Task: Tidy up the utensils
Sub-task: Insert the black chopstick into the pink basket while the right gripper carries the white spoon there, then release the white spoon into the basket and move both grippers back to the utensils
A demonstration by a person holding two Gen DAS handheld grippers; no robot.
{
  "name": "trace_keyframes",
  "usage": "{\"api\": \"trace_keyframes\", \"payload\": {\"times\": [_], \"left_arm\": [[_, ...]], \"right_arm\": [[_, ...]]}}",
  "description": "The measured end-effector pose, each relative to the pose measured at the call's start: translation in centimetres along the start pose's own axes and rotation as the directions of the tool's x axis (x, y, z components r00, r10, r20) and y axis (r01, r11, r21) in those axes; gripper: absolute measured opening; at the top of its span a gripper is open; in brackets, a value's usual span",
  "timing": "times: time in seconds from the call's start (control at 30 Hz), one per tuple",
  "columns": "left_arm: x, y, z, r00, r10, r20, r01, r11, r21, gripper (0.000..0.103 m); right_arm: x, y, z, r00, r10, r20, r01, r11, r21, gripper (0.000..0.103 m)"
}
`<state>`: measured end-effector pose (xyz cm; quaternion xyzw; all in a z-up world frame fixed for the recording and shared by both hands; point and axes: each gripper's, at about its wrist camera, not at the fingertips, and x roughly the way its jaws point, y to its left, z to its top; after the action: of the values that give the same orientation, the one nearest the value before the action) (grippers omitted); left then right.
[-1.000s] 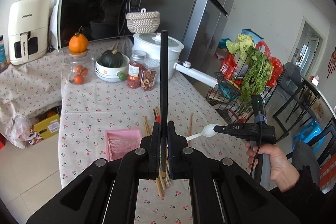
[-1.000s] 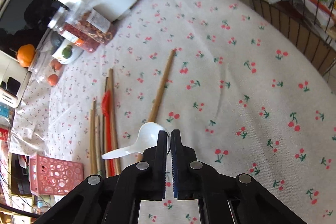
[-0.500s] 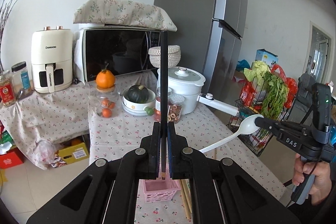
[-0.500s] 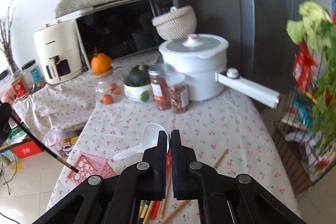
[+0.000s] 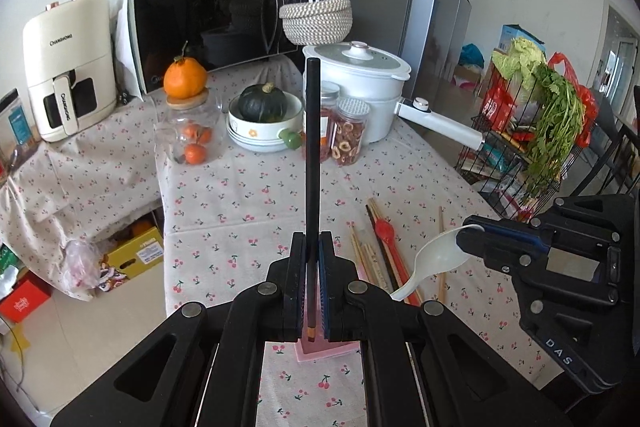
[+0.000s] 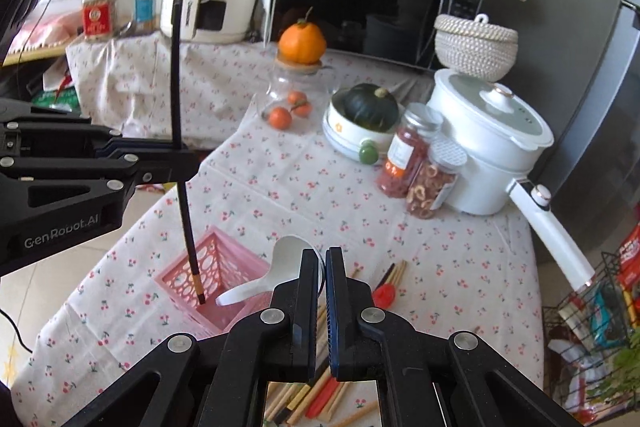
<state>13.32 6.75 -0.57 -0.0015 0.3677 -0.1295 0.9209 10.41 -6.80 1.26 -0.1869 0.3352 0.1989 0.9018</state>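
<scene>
My left gripper (image 5: 313,291) is shut on a black chopstick (image 5: 311,163) held upright. In the right wrist view the chopstick (image 6: 181,163) has its lower tip inside the pink basket (image 6: 218,283), and the left gripper (image 6: 176,163) comes in from the left. My right gripper (image 6: 323,291) is shut on the bowl of a white spoon (image 6: 276,279), whose handle points down over the basket. The spoon (image 5: 432,265) and right gripper (image 5: 476,241) show at the right in the left wrist view. Several wooden and red chopsticks (image 5: 380,251) lie on the cherry-print tablecloth (image 5: 240,195).
At the back of the table stand a glass jar with oranges (image 5: 188,135), a bowl with a green squash (image 5: 264,119), two spice jars (image 5: 344,135) and a white pot (image 5: 360,87) with a long handle. A wire rack with greens (image 5: 540,131) stands to the right.
Both grippers came down toward the pink basket. The chopstick's tip now sits inside it and the spoon hangs just over it, closer to my left gripper.
</scene>
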Motion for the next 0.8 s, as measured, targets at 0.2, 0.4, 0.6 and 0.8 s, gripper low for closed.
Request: {"api": "trace_keyframes", "payload": {"times": [0.2, 0.4, 0.6, 0.8], "left_arm": [[1.6, 0.0, 0.0, 0.999, -0.007, -0.034, 0.007, 1.0, 0.0, 0.006], [1.0, 0.2, 0.3, 0.999, -0.036, 0.005, 0.036, 0.998, -0.055, 0.007], [-0.7, -0.2, 0.2, 0.998, -0.052, 0.043, 0.056, 0.995, -0.084, 0.042], [-2.4, -0.6, -0.2, 0.996, -0.069, 0.06, 0.075, 0.991, -0.113, 0.07]], "right_arm": [[2.5, 0.6, -0.3, 0.997, 0.012, -0.078, -0.013, 1.0, -0.011, 0.003], [2.5, -0.6, -0.2, 0.994, 0.103, -0.038, -0.099, 0.991, 0.094, 0.019], [0.1, -2.6, 0.1, 0.987, 0.144, 0.072, -0.156, 0.967, 0.201, 0.035], [-1.3, -5.2, -0.6, 0.99, 0.102, 0.096, -0.125, 0.951, 0.281, 0.05]]}}
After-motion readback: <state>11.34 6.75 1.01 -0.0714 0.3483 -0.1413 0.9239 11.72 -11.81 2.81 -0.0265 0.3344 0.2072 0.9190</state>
